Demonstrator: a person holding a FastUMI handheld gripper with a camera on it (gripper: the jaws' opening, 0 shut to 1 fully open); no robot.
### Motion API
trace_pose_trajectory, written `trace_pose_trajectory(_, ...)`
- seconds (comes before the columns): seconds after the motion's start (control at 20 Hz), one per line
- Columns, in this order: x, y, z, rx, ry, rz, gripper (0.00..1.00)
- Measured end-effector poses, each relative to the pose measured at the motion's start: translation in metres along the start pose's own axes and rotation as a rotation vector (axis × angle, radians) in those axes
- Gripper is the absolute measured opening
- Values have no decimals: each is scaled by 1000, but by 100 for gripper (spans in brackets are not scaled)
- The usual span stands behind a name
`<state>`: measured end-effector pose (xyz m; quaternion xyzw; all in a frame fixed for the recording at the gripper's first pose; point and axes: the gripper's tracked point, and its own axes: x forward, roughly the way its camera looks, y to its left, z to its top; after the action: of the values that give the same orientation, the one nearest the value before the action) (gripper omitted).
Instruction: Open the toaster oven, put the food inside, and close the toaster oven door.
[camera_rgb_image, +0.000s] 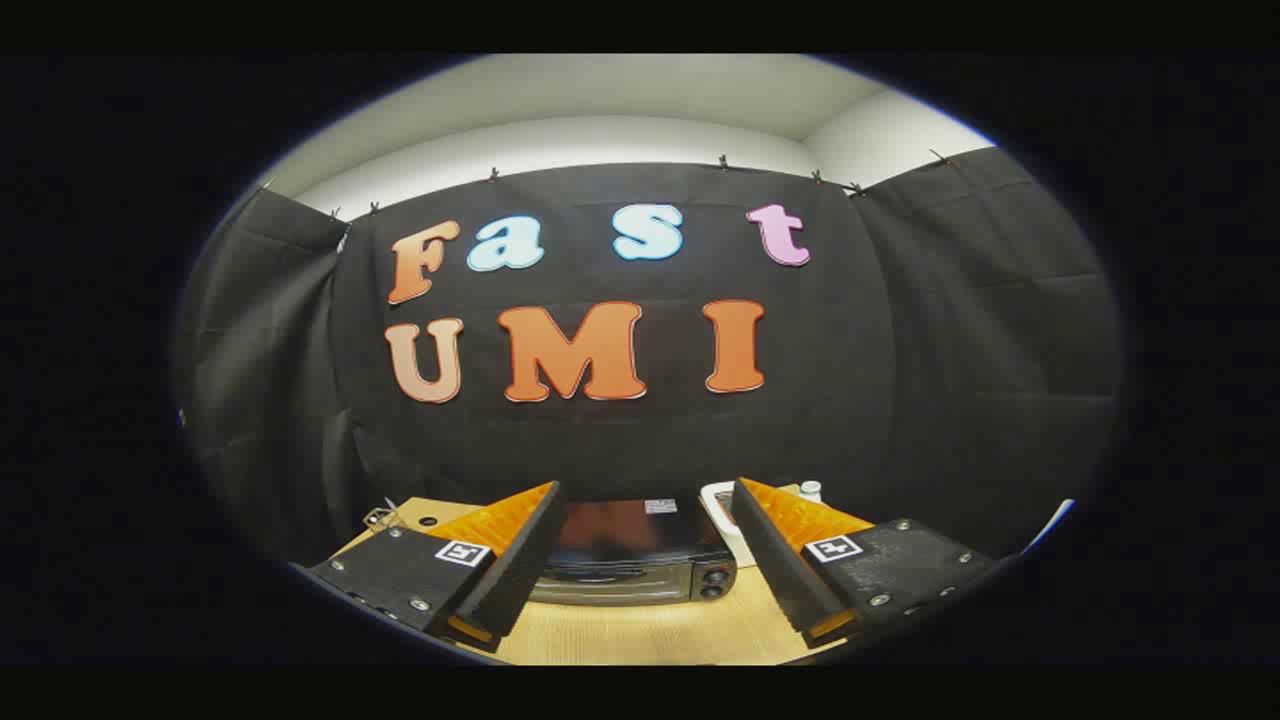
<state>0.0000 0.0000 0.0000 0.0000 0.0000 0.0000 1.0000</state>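
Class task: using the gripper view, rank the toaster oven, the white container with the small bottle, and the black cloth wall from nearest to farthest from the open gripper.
1. Toaster oven: on the wooden table, just ahead of the open gripper, seen between its fingers.
2. White container and small bottle: beside and behind the oven; too close to separate.
3. Black cloth wall: farthest, behind everything.

Nothing here reads clearly: the small label on the toaster oven (632, 552) top is too blurred, and the gripper (645, 560) tags carry only patterns.

The gripper (645, 510) is level, its fingers (520, 560) spread wide, holding nothing.
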Motion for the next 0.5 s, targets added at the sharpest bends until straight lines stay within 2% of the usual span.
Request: trace_pose_trajectory(0.5,1,4,-5,6,20,10,98)
